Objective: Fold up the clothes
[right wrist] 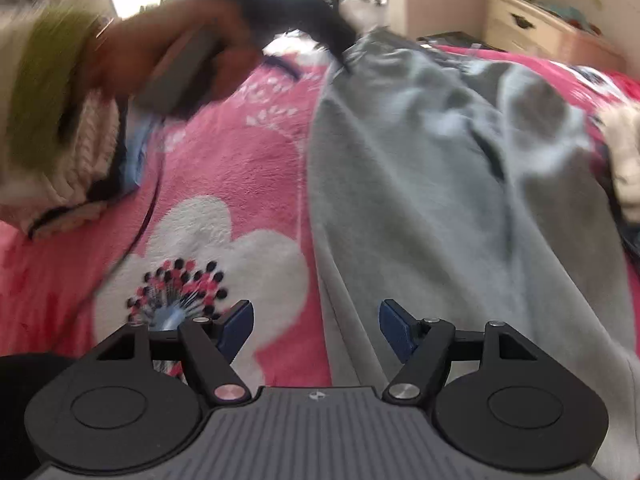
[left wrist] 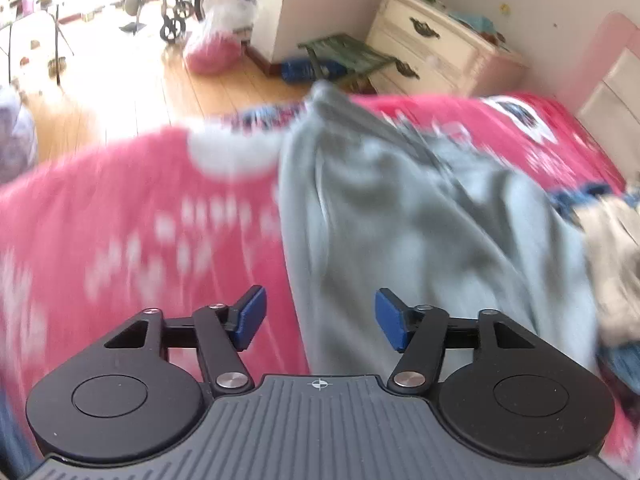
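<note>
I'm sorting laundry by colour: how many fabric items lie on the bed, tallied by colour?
Grey: 1, the grey fleece garment
Pink: 1, the pink floral fleece blanket underneath
Cream: 1, the cream crumpled cloth at the right edge
Total: 3

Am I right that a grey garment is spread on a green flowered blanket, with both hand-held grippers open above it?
Not quite: the blanket is pink with white flowers, not green, as the right wrist view shows. The rest holds: the grey garment lies spread on it, and the left hand-held gripper and right hand-held gripper are open, with nothing between their pads.
</note>
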A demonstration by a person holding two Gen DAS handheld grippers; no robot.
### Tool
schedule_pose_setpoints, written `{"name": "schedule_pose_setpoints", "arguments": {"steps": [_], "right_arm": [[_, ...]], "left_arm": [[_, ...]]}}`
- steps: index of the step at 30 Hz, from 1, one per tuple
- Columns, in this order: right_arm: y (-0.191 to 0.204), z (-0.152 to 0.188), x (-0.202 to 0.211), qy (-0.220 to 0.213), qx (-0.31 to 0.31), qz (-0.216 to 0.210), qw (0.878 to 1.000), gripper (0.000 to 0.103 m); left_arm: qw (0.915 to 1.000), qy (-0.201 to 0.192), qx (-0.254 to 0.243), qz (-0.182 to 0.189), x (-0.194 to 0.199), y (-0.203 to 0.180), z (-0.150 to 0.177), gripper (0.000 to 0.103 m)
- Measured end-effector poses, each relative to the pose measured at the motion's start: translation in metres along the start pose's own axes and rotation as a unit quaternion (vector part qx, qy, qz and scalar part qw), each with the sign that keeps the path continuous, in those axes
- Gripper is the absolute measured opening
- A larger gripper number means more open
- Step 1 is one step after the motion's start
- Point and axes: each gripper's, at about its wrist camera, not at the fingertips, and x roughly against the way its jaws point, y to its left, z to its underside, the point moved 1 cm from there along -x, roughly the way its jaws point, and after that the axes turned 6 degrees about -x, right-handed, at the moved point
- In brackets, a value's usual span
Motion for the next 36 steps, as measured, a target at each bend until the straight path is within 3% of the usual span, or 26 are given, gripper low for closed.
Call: {"name": "schedule_pose_setpoints", "arguments": {"steps": [7, 14, 16, 17, 18, 19, 21, 23, 27, 36], "right_arm": [[0.011, -0.027, -0.05, 0.0, -0.017, 0.028, 0.999, 0.072], [0.01, -0.038, -0.085, 0.023, -0.055, 0.07, 0.996, 0.069], [0.01, -0.039, -0.084, 0.022, -0.064, 0.076, 0.995, 0.058], [0.01, -0.04, -0.082, 0.022, -0.068, 0.078, 0.994, 0.041], [0.009, -0.042, -0.08, 0.023, -0.073, 0.084, 0.994, 0.017], [0.006, -0.044, -0.078, 0.024, -0.084, 0.088, 0.992, 0.008], [-0.001, -0.05, -0.07, 0.024, -0.115, 0.085, 0.989, 0.006], [-0.009, -0.055, -0.06, 0.019, -0.144, 0.082, 0.986, 0.005], [-0.016, -0.067, -0.044, 0.009, -0.189, 0.073, 0.979, 0.005], [0.003, -0.089, -0.043, 0.008, -0.202, 0.048, 0.978, 0.005]], "left_arm": [[0.9993, 0.015, -0.001, 0.035, -0.069, 0.019, -0.067, 0.066], [0.9974, 0.025, 0.021, 0.065, -0.109, 0.026, -0.087, 0.066], [0.9968, 0.021, 0.025, 0.073, -0.113, 0.027, -0.091, 0.066], [0.9967, 0.018, 0.024, 0.076, -0.114, 0.026, -0.092, 0.06], [0.9965, 0.015, 0.021, 0.079, -0.113, 0.024, -0.092, 0.055], [0.9963, 0.012, 0.018, 0.083, -0.112, 0.023, -0.093, 0.046], [0.9961, 0.002, 0.011, 0.088, -0.109, 0.019, -0.093, 0.036], [0.9952, -0.016, 0.014, 0.096, -0.102, 0.019, -0.094, 0.009], [0.9897, -0.064, 0.046, 0.119, -0.077, 0.023, -0.102, 0.006], [0.9889, -0.095, 0.08, 0.082, -0.047, 0.071, -0.115, 0.004]]}}
